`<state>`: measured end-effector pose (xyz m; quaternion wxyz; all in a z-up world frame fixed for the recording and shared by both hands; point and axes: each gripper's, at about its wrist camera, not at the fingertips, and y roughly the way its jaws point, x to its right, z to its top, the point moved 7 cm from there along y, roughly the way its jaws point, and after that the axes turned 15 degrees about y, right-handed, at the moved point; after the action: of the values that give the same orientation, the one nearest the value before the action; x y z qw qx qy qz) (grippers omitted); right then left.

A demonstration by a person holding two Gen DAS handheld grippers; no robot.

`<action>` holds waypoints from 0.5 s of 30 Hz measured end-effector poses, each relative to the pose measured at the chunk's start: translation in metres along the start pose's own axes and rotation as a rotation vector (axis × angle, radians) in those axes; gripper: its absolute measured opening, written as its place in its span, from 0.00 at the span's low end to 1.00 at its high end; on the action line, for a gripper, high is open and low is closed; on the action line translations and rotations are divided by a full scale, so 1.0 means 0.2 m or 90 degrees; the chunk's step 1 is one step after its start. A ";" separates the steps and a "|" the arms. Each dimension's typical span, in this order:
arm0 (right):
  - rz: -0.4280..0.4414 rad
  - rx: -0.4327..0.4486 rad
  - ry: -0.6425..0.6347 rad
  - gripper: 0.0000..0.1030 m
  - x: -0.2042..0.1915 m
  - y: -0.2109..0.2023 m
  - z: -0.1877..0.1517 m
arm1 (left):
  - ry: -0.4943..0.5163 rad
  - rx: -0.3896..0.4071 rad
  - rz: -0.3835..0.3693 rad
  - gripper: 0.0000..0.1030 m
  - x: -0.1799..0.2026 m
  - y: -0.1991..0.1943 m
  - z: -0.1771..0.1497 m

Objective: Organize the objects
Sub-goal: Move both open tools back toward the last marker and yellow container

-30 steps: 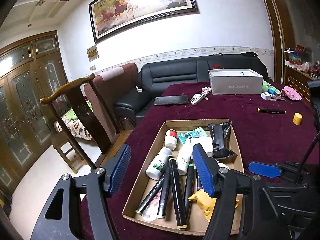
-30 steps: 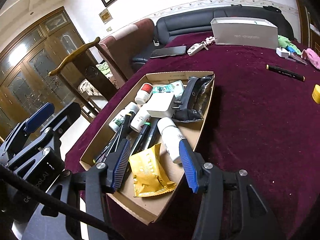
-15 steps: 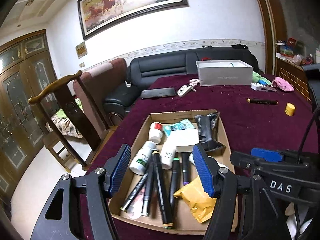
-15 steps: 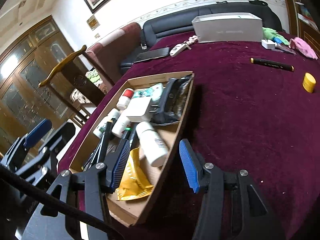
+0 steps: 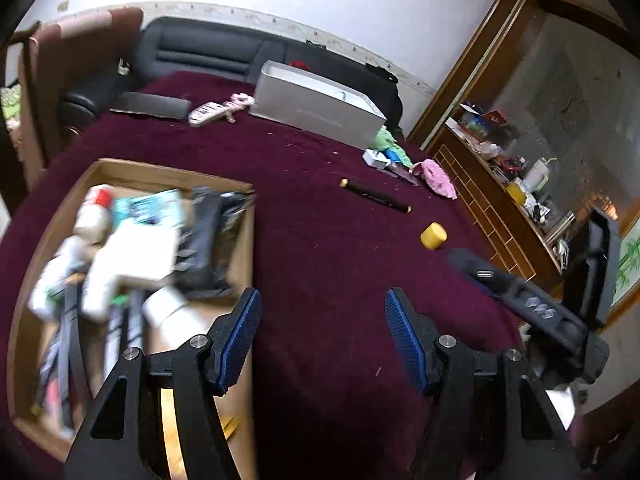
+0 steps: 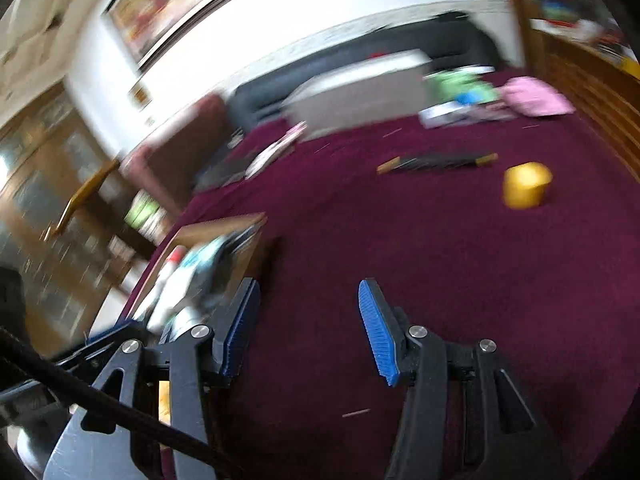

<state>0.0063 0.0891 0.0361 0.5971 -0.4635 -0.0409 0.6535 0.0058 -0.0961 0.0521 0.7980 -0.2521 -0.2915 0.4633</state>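
The left tongs (image 5: 322, 338) hang released over the maroon-covered desk (image 5: 328, 280), blue-padded jaws spread wide with nothing between them, just right of the shallow brown cardboard tray (image 5: 244, 240). The right tongs (image 6: 308, 328) are likewise released and empty, above bare cloth beside the same tray (image 6: 224, 226); that view is motion-blurred. Inside the tray lie white bottles (image 5: 94, 216), black marker pens (image 5: 72, 340), a white box (image 5: 136, 250) and a black foil pouch (image 5: 208, 236), crowded and touching. Out on the cloth, well apart from the tray, rest 2 loose items: a black marker with gold ends (image 5: 375, 196) and, near it, a small yellow cap (image 5: 433, 236). Farther back sits a grey rectangular box (image 5: 316, 108), with a pink cloth (image 5: 438, 178) near the desk's right edge.
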 end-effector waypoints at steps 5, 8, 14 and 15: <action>-0.054 0.050 0.089 0.57 0.42 -0.11 0.28 | -0.025 -0.033 -0.052 0.56 0.05 0.29 0.18; -0.054 0.060 0.142 0.57 0.58 -0.10 0.39 | -0.003 -0.049 -0.048 0.56 0.10 0.46 0.29; -0.029 0.054 0.242 0.57 0.76 0.08 0.60 | 0.216 -0.047 -0.012 0.56 0.35 0.74 0.52; -0.025 0.048 0.257 0.57 0.79 0.12 0.62 | 0.280 -0.056 0.004 0.56 0.41 0.81 0.54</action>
<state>-0.0702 0.2723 0.0033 0.6223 -0.5616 0.0949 0.5370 -0.1323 0.0618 0.0384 0.8293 -0.3823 -0.1296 0.3863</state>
